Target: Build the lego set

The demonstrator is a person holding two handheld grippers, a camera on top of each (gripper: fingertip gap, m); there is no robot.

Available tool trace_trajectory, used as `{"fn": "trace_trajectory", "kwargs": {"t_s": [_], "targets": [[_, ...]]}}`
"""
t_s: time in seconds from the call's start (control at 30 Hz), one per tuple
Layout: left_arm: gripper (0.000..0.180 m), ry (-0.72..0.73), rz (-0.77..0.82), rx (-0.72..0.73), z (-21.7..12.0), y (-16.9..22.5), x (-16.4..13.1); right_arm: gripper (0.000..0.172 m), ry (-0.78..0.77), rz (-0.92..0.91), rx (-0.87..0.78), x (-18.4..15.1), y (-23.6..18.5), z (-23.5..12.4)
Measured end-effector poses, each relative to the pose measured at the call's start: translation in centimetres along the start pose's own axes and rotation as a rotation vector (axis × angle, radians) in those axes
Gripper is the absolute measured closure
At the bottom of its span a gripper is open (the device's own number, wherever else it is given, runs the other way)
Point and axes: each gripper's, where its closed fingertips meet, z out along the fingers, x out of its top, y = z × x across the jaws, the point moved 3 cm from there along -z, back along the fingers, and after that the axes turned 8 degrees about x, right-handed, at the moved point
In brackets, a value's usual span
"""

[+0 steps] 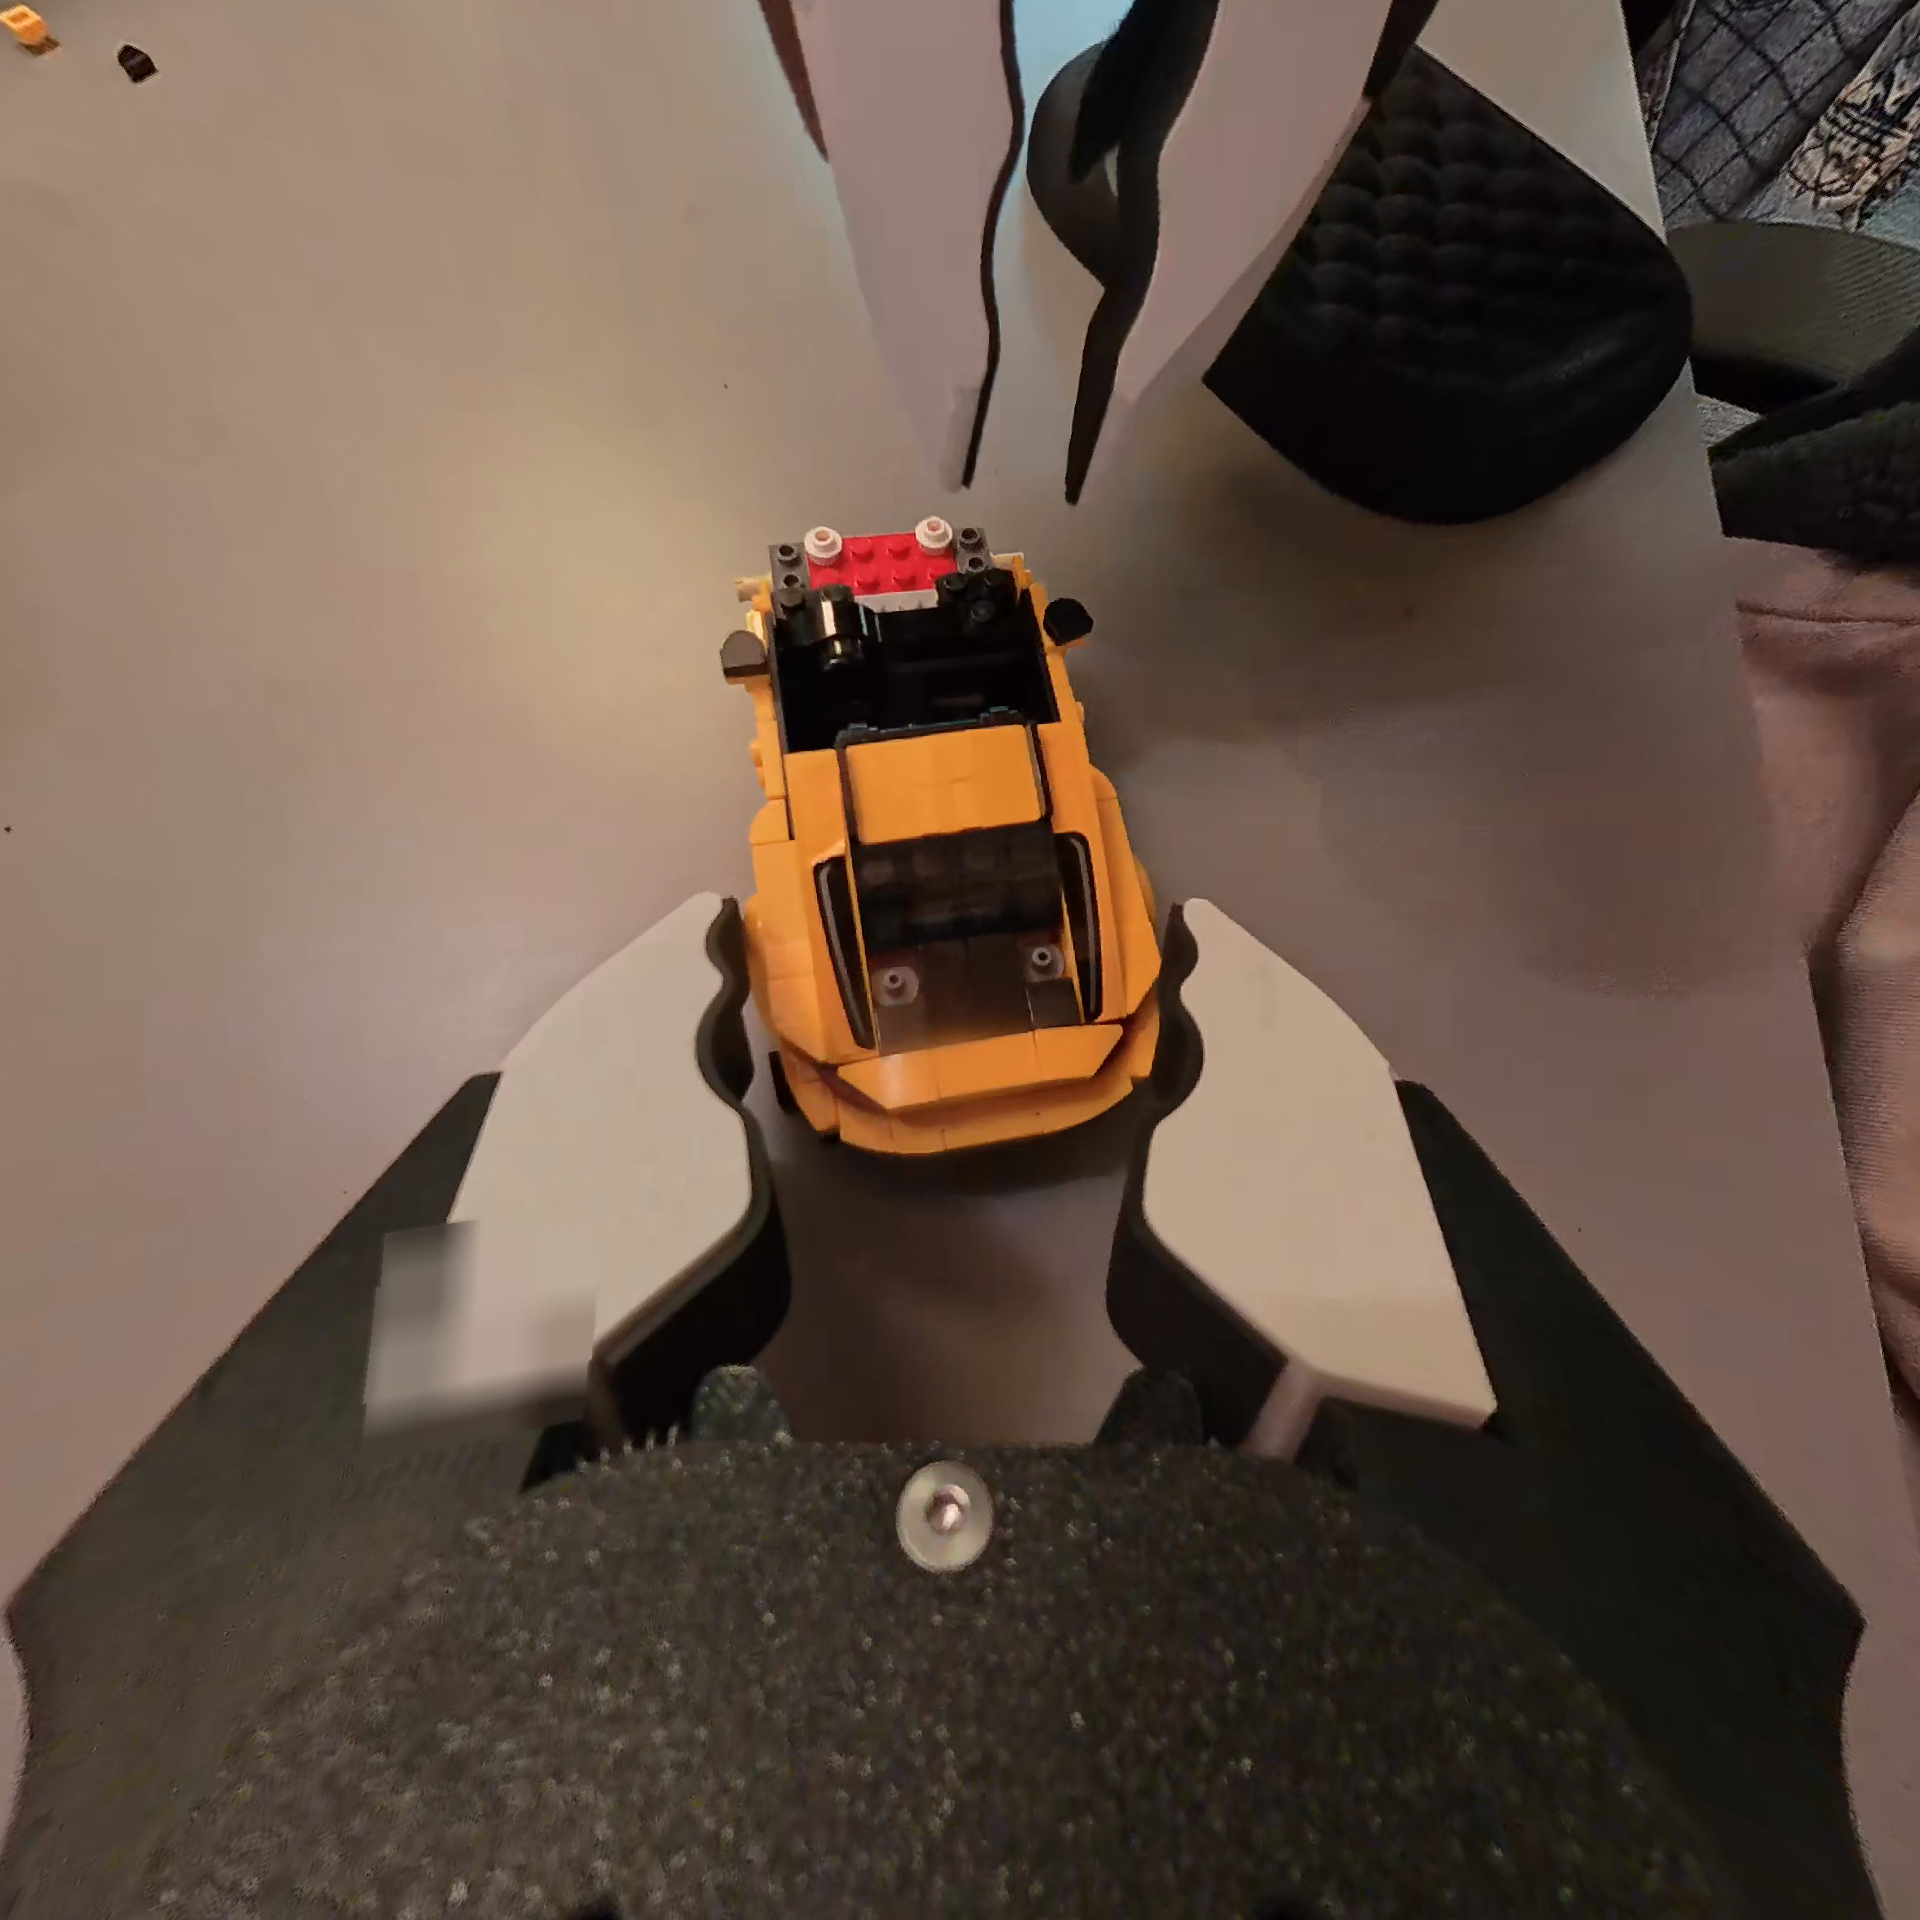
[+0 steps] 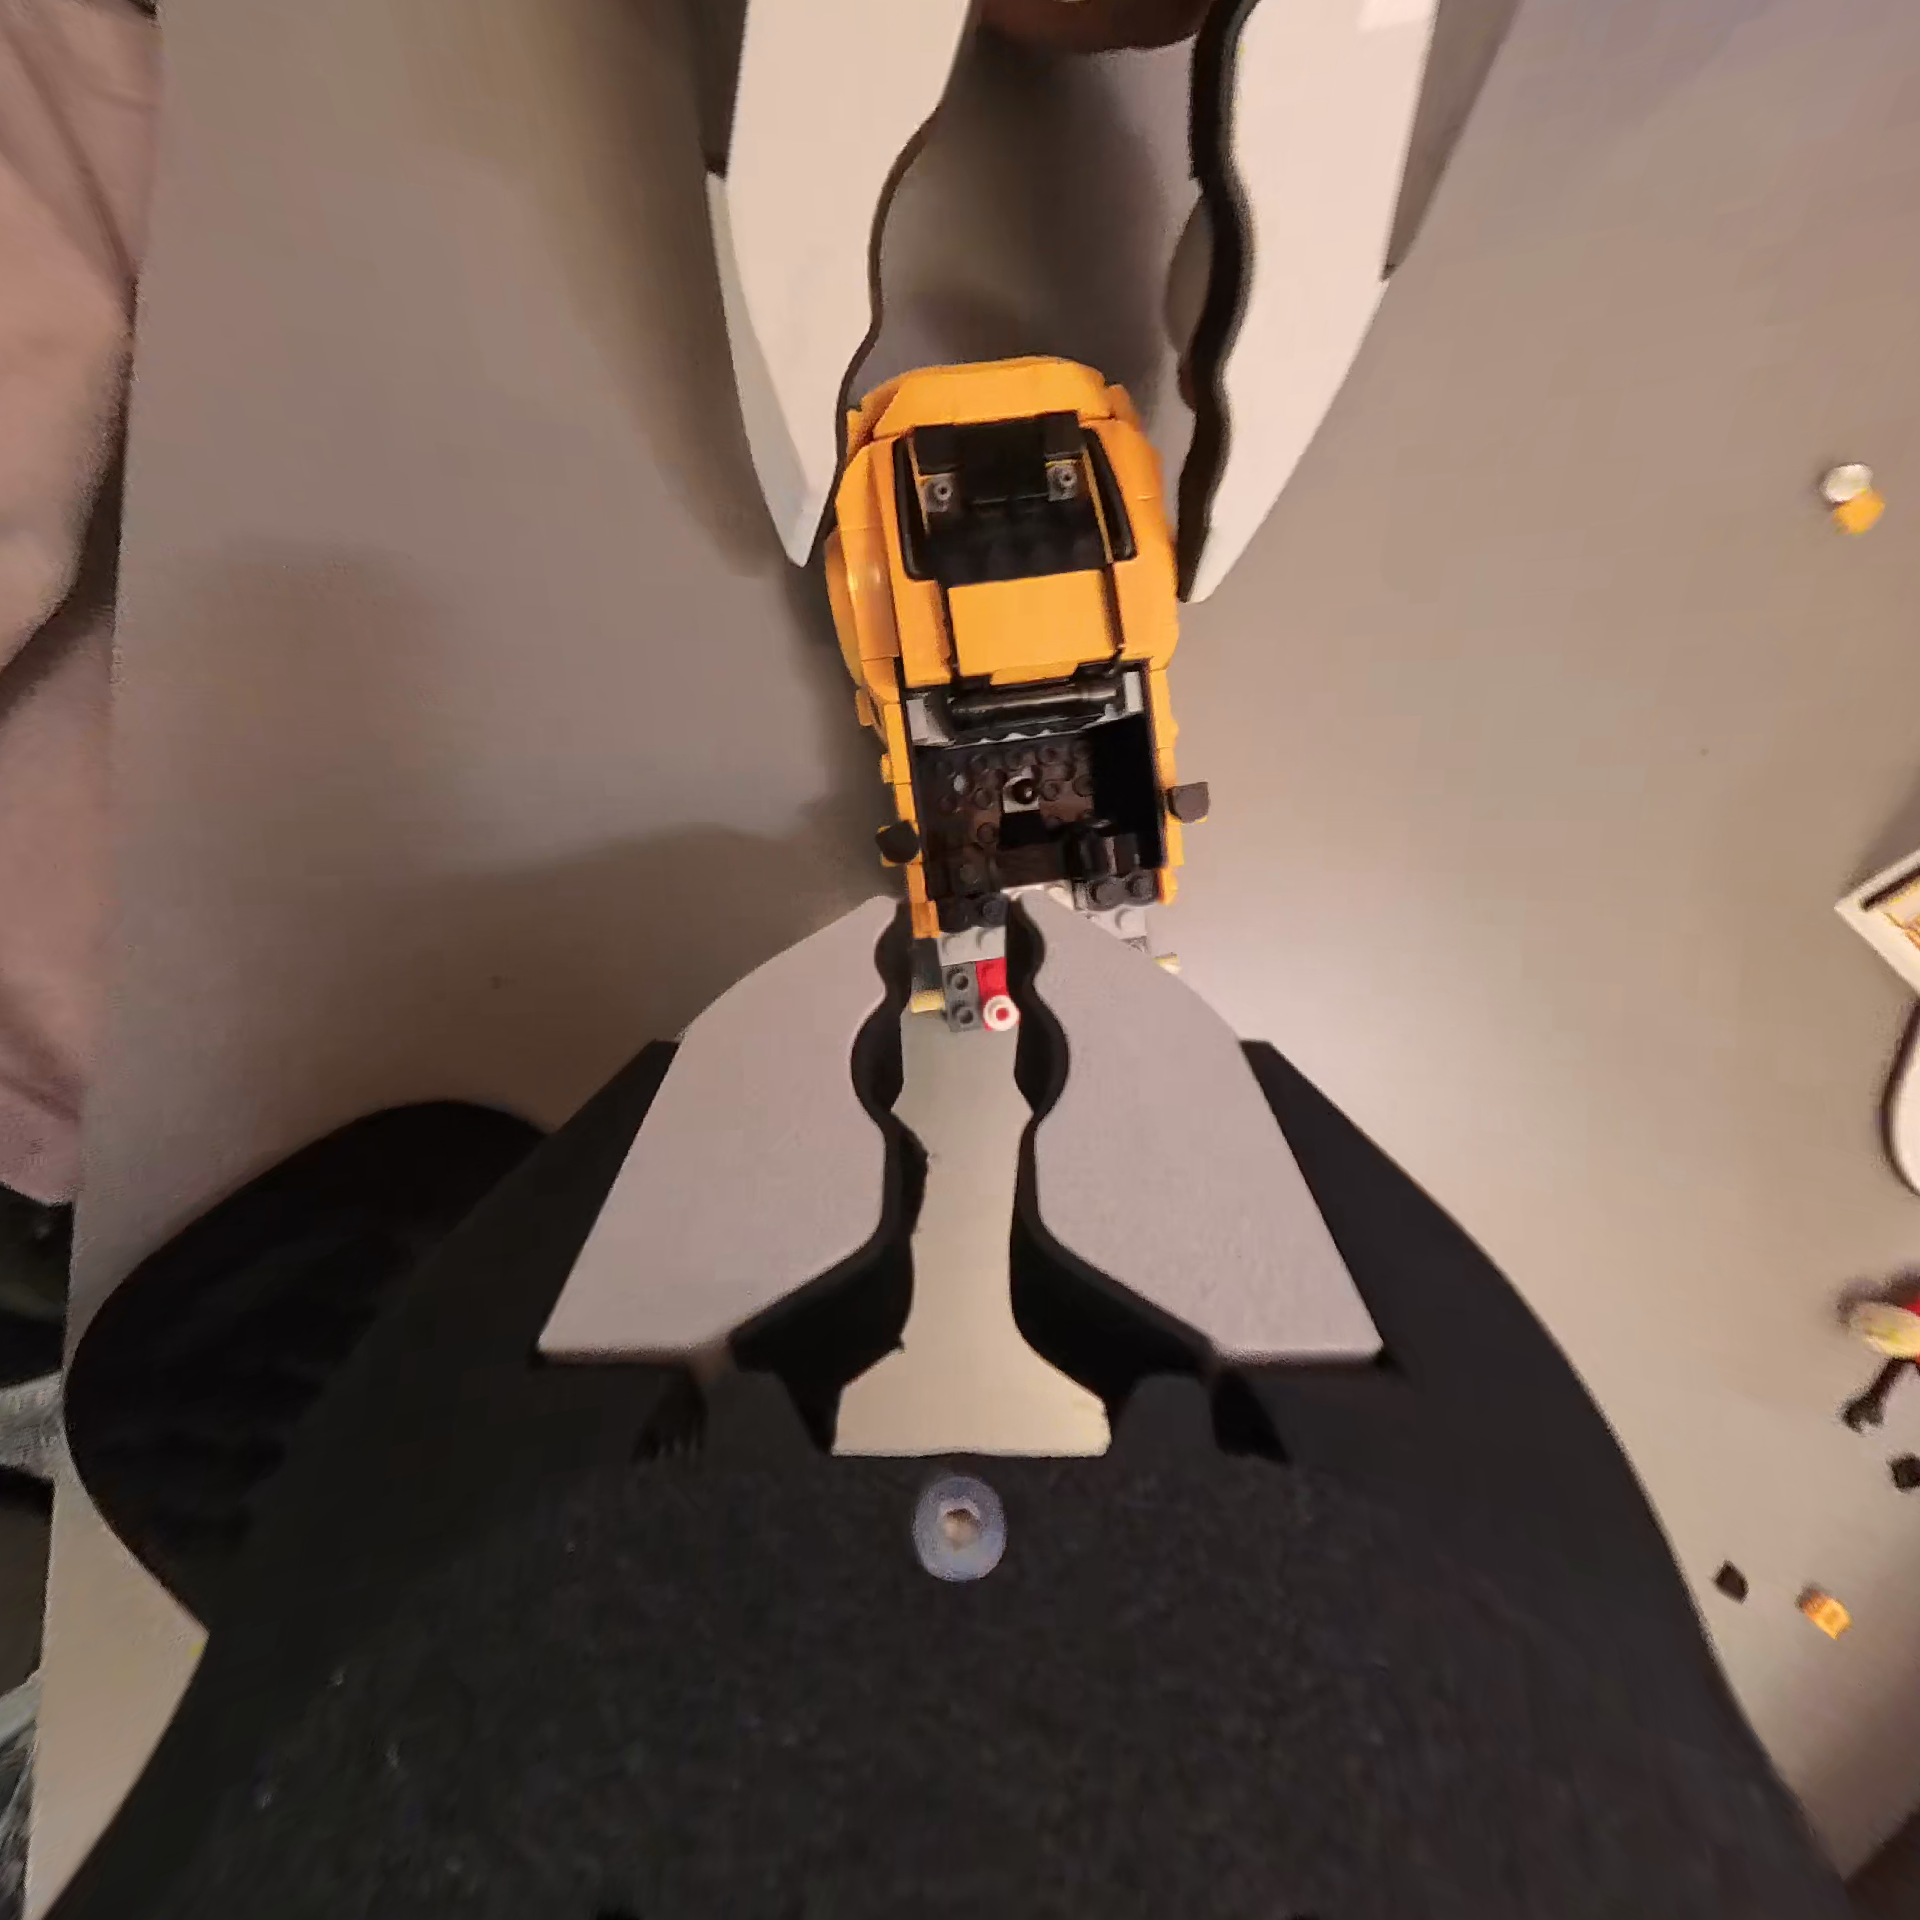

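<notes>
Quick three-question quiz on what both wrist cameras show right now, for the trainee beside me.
1. Multiple choice: whose jaws stand wider apart? A) left gripper B) right gripper C) both equal.
2. True or false: the red bricks sit at the end of the brick car nearest the left gripper.
3. Fill in: the brick car's body is mostly ___.
Key: 1 A; 2 false, they sit at the right gripper's end; 3 orange.
</notes>
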Motion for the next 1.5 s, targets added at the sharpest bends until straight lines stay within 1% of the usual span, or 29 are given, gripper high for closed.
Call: {"fn": "trace_trajectory", "kwargs": {"t_s": [0.13,0.33,0.47,0.67,0.83,1.27,1.5], "targets": [[0.105,0.000,0.002,-0.001,0.0,0.0,0.0,0.155,-0.028,-0.039,0.065,0.4,-0.4,0.7],[0.105,0.007,0.006,-0.009,0.0,0.1,0.0,0.157,-0.052,-0.081,0.101,0.8,-0.8,1.8],[0.105,0.007,0.006,-0.009,0.0,0.1,0.0,0.164,-0.062,-0.070,0.125,0.8,-0.8,2.1],[0.105,0.006,0.001,-0.005,0.1,0.1,0.0,0.164,-0.066,-0.009,0.134,0.7,-0.8,2.1],[0.105,-0.001,-0.008,0.001,0.0,0.2,0.0,0.164,-0.031,0.118,0.126,0.6,-0.8,2.1],[0.105,-0.014,-0.040,0.027,0.0,0.3,0.0,0.165,0.035,0.444,0.001,0.5,-1.1,2.2],[0.106,-0.014,-0.076,0.045,0.0,0.3,0.1,0.165,0.079,0.727,-0.042,0.5,-1.2,2.2]]}}
